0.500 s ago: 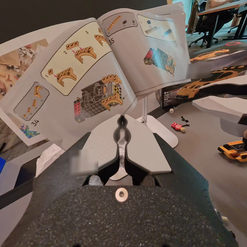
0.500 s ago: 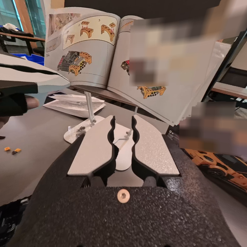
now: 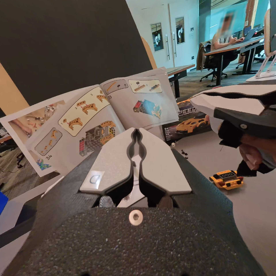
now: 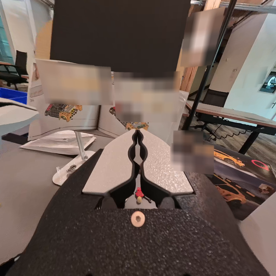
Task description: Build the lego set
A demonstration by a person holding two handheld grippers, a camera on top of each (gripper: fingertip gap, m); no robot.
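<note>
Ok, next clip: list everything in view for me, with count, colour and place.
manual: one, grey pages, open on a stand behind the tools.
stand: one, white, base on the table under the manual.
box: one, dark with an orange car, right of the manual.
car part: one, orange and grey, table at right.
red piece: one, table under the right tool.
paper bag: one, white, flat behind the stand.
table: one, grey.
left tool: white fingers, shut, empty.
right tool: white fingers, shut, empty.
hand: one, holding the right tool.
</note>
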